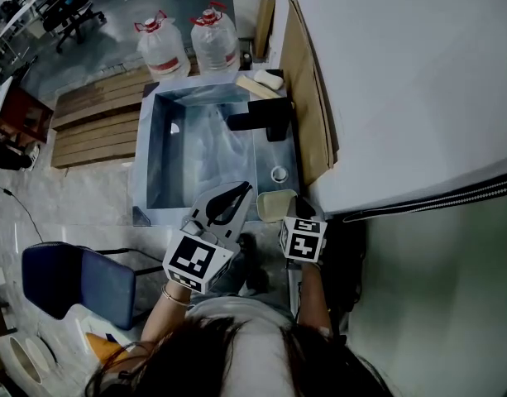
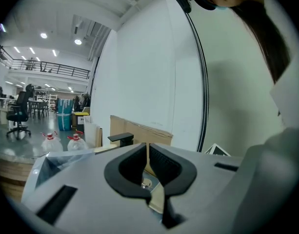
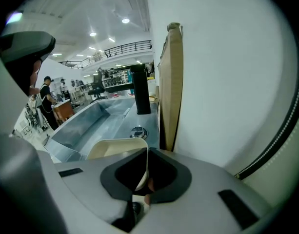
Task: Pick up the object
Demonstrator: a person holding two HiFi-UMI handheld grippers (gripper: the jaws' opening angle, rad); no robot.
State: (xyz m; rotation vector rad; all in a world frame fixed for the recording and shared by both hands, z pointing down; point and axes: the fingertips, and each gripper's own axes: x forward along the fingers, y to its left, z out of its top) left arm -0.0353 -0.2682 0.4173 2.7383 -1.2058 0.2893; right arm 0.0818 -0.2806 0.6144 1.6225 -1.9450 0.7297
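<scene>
The cream dish [image 3: 115, 147] is caught by its right-hand wall in your right gripper [image 3: 145, 167], whose jaws are clamped on that thin edge. The rest of the dish spreads left and away from the jaws. From above it sits mouth up, roughly as wide as long, over the near right corner of the metal sink [image 1: 145, 164]. The black faucet [image 1: 265, 118] stands farther back. Your left gripper [image 2: 148, 152] has its jaws pressed together on nothing.
</scene>
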